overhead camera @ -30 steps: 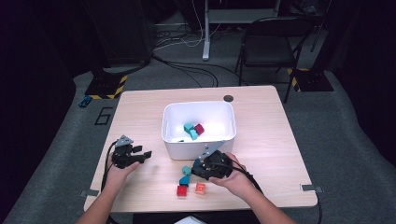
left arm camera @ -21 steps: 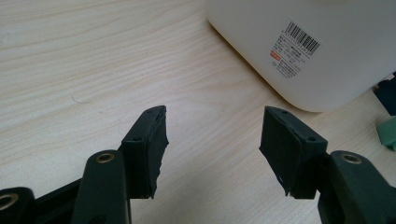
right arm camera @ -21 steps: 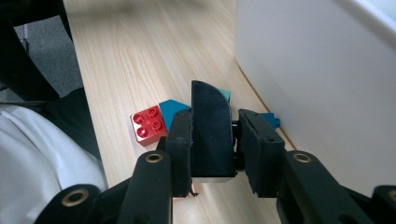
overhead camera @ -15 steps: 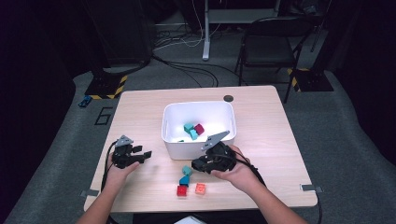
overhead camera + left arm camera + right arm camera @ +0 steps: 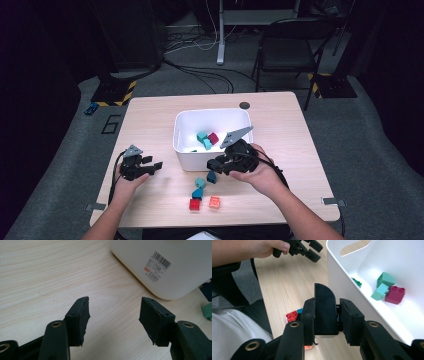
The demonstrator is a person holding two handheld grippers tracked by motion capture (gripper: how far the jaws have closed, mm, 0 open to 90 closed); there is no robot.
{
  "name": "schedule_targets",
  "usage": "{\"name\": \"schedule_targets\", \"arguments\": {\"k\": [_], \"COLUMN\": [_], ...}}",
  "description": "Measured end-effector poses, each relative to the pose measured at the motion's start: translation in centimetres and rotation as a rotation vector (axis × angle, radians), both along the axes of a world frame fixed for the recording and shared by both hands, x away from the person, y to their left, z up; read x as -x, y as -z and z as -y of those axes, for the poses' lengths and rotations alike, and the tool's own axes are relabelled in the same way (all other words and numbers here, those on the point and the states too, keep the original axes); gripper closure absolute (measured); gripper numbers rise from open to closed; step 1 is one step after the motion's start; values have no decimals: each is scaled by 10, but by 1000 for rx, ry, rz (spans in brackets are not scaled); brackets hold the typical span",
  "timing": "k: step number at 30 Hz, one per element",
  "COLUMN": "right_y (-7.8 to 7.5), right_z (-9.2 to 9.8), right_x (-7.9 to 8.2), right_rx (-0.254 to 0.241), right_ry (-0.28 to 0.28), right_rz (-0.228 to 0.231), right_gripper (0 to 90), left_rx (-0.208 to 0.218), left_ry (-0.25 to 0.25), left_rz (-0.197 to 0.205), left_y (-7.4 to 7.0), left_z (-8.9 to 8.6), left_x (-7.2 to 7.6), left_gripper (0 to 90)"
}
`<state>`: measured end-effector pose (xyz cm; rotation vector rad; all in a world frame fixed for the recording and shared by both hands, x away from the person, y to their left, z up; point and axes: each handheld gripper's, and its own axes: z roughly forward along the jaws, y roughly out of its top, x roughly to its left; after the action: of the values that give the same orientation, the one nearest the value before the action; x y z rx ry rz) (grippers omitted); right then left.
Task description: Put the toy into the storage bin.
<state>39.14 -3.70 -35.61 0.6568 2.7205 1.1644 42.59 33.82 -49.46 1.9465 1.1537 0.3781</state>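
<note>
My right gripper (image 5: 325, 312) is shut on a dark block with a rounded top (image 5: 325, 302), held just off the front wall of the white bin (image 5: 352, 295). In the high view this gripper (image 5: 215, 165) hovers at the bin's (image 5: 212, 116) near side. Inside the bin lie a teal block (image 5: 385, 278), a lighter teal one (image 5: 380, 291), a magenta one (image 5: 395, 294) and a green one (image 5: 357, 282). My left gripper (image 5: 155, 166) rests open on the table left of the bin, and nothing sits between its jaws (image 5: 113, 315).
On the table in front of the bin lie a red block (image 5: 194, 204), an orange one (image 5: 215, 202), a blue one (image 5: 198, 192) and a teal one (image 5: 200, 182). A dark disc (image 5: 244, 105) sits behind the bin. A chair (image 5: 290, 40) stands beyond the table.
My right gripper has lifted off the loose blocks and moved up toward the bin's front wall with the dark block in it. The left gripper has stayed put.
</note>
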Motion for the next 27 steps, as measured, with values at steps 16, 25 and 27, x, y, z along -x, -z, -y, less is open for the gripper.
{"name": "schedule_targets", "arguments": {"k": [16, 25, 27], "right_y": [-29, -29, -26], "right_z": [1, -11, -15], "right_x": [-27, -59, -67], "right_rx": [-3, -4, -2], "right_ry": [52, 105, 116], "right_rz": [39, 59, 54], "right_gripper": [661, 661, 661], "left_rx": [-1, 1, 2], "left_ry": [4, 6, 4], "left_rz": [5, 6, 6], "left_y": [0, 0, 0], "left_z": [1, 1, 1], "left_x": [0, 0, 0], "left_gripper": [406, 406, 407]}}
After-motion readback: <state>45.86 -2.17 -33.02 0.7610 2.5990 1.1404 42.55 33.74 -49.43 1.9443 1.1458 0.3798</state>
